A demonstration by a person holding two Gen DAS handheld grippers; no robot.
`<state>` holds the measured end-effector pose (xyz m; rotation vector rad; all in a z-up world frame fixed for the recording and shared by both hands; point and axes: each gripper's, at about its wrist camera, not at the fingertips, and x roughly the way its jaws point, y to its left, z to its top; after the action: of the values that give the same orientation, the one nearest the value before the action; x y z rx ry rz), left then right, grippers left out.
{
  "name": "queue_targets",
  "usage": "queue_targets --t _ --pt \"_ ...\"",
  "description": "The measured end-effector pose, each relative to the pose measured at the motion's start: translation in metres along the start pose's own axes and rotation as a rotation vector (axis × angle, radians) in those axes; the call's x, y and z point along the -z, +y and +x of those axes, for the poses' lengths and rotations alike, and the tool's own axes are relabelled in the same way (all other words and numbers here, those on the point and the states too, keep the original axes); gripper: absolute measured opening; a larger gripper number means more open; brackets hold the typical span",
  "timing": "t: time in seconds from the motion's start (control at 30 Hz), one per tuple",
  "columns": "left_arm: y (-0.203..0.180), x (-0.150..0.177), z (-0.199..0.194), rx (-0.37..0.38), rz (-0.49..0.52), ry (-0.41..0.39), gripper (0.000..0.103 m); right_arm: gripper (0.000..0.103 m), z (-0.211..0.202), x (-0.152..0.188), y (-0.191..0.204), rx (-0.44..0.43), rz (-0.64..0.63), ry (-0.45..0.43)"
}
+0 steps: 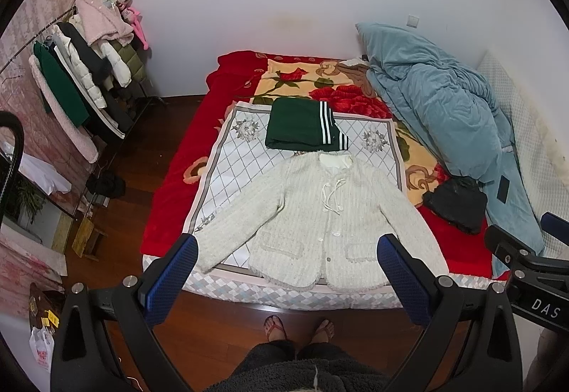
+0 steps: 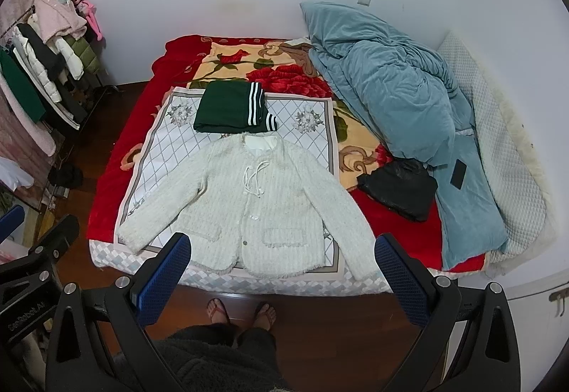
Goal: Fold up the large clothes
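A white knitted cardigan [image 1: 313,218] lies flat and face up on a white patterned cloth [image 1: 231,171] at the near end of the bed, sleeves spread. It also shows in the right wrist view [image 2: 249,207]. A folded green garment with white stripes [image 1: 302,125] lies just beyond its collar, and shows in the right wrist view [image 2: 231,107]. My left gripper [image 1: 288,264] is open and empty, held above the floor in front of the cardigan's hem. My right gripper [image 2: 281,260] is open and empty, also in front of the hem.
A blue quilt [image 1: 437,107] is piled along the bed's right side, with a black bag [image 1: 455,203] and a dark phone [image 1: 503,187] near it. A clothes rack [image 1: 81,72] stands at the left. The person's feet [image 1: 298,328] stand on the wooden floor by the bed.
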<state>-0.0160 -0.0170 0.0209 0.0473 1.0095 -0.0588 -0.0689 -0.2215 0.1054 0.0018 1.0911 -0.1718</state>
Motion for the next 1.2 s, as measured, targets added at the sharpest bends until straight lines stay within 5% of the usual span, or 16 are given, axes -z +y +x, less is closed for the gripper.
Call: queue_targets --t 0.23,0.47,0.53,0.57,0.67,0.83,1.0,1.2 --pt "-0.002 -0.004 0.005 -0.012 0.011 -0.013 0.103 0.103 0.007 0.002 -0.001 -0.007 0.024 0.012" --pt "0.001 -0.019 0.083 -0.108 0.056 -0.046 0.103 0.103 0.086 0.014 -0.040 -0.060 0.269 0.078" --pt "0.002 -0.017 0.115 -0.118 0.082 -0.037 0.103 0.095 0.120 0.025 -0.062 -0.044 0.376 0.104" --pt "0.000 -0.016 0.134 -0.131 0.093 -0.028 0.103 0.081 0.137 0.033 -0.077 -0.029 0.429 0.115" --pt "-0.015 -0.015 0.189 -0.166 0.128 0.026 0.103 0.057 0.201 0.064 -0.128 0.004 0.620 0.181" --pt "-0.044 -0.003 0.269 -0.220 0.153 0.115 0.103 0.057 0.318 0.147 -0.217 -0.018 0.959 0.287" --pt "-0.084 0.015 0.348 -0.267 0.161 0.235 0.103 0.064 0.466 0.249 -0.268 -0.224 1.270 0.388" --pt "-0.141 0.045 0.434 -0.273 0.229 0.336 0.103 0.065 0.610 0.350 -0.298 -0.376 1.687 0.336"
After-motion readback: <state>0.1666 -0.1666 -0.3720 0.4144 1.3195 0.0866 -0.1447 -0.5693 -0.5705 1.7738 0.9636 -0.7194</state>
